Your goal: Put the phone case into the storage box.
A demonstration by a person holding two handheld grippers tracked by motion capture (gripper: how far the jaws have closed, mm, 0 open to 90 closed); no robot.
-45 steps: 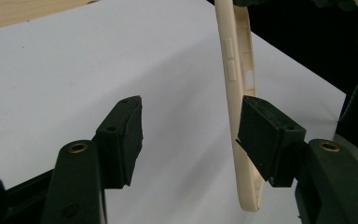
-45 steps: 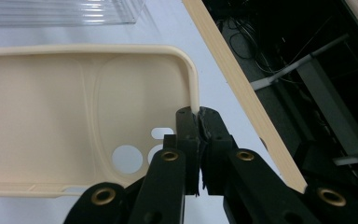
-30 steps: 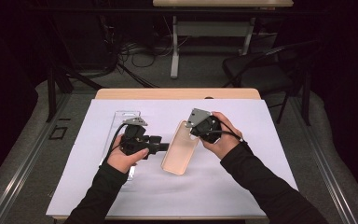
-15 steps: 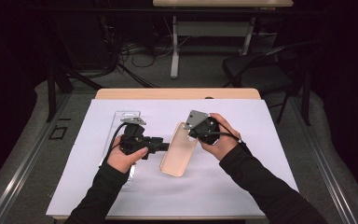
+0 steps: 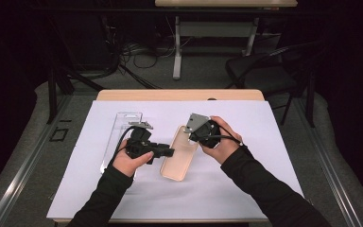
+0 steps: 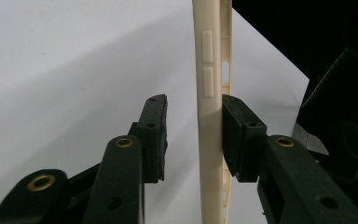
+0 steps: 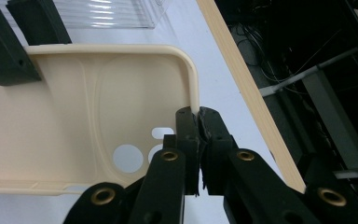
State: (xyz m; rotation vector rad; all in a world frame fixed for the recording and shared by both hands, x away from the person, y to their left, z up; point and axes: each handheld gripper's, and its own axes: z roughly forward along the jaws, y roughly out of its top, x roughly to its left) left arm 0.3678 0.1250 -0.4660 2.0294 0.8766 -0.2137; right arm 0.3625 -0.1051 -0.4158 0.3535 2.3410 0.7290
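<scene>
White sheet (image 5: pixel 246 184); grippers hold beige phone case (image 5: pixel 178 156), no legible writing.

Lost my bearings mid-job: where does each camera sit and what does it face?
High view: above the table, looking forward and down; both forearms show.
Left gripper view: on the left hand-held gripper, jaws astride the phone case edge.
Right gripper view: on the right hand-held gripper, pinching the case's wall.
All views share the case.
</scene>
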